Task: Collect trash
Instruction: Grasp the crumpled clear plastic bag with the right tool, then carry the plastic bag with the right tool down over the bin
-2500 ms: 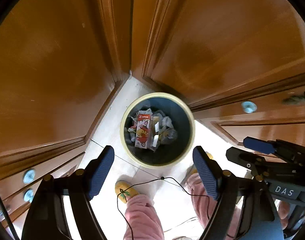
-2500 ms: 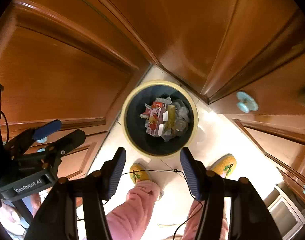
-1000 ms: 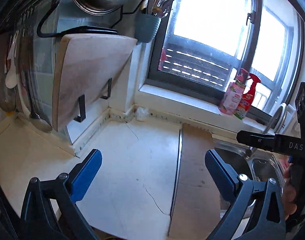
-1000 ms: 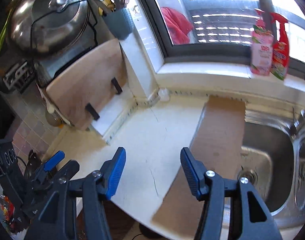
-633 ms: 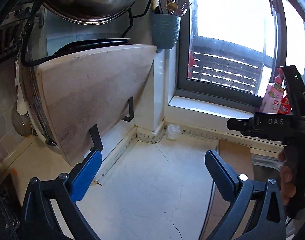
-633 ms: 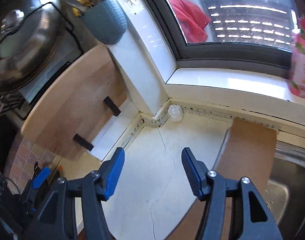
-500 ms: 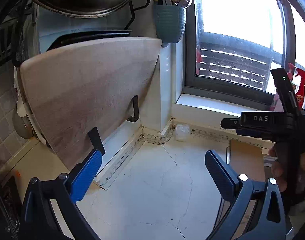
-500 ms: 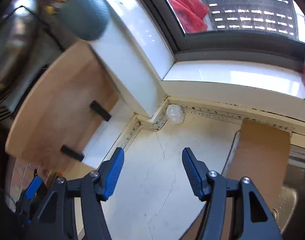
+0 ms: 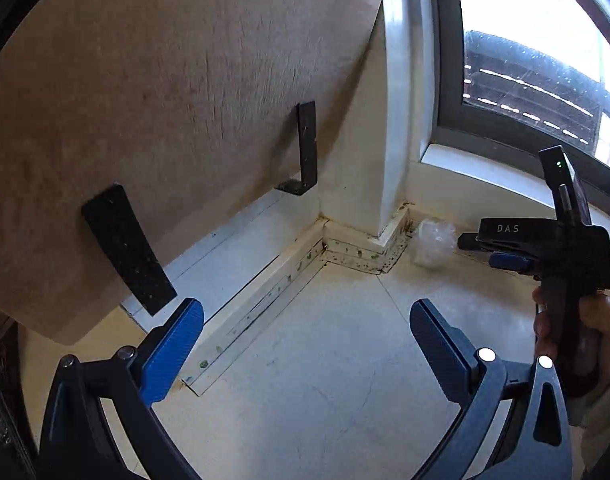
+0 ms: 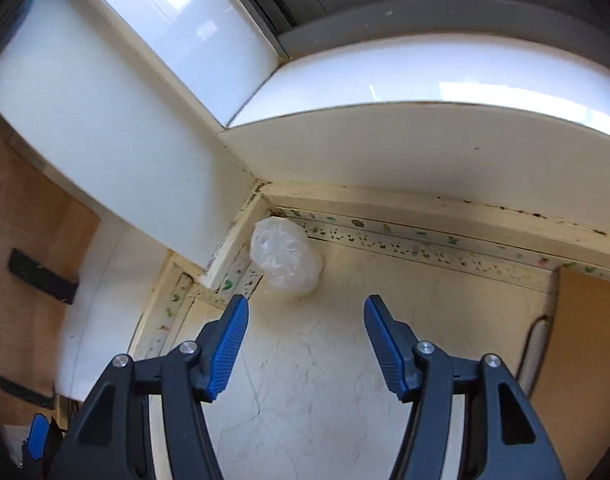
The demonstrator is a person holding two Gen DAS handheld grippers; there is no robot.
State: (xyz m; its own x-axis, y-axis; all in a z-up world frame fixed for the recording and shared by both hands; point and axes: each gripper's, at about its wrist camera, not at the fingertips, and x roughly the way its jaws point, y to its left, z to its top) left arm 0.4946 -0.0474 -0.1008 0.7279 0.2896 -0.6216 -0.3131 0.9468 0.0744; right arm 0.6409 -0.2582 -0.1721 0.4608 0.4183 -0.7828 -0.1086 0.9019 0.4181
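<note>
A crumpled clear plastic wrapper [image 10: 286, 258] lies on the cream countertop in the corner under the window sill; it also shows in the left wrist view [image 9: 431, 242]. My right gripper [image 10: 305, 320] is open and empty, just short of the wrapper, which sits ahead and a little left of the gap. In the left wrist view my right gripper [image 9: 493, 248] reaches in from the right, close beside the wrapper. My left gripper [image 9: 305, 332] is open and empty over the counter, well back from the wrapper.
A large wooden cutting board [image 9: 165, 100] leans on black brackets [image 9: 307, 148] against the left wall. A white pillar [image 10: 117, 128] and the window sill [image 10: 425, 76] close off the corner. A brown board [image 10: 585, 340] lies on the counter at right.
Both grippers have moved from above the trash bin to the kitchen counter and closed in on the corner. The right gripper now sits close to the wrapper. Both stay open.
</note>
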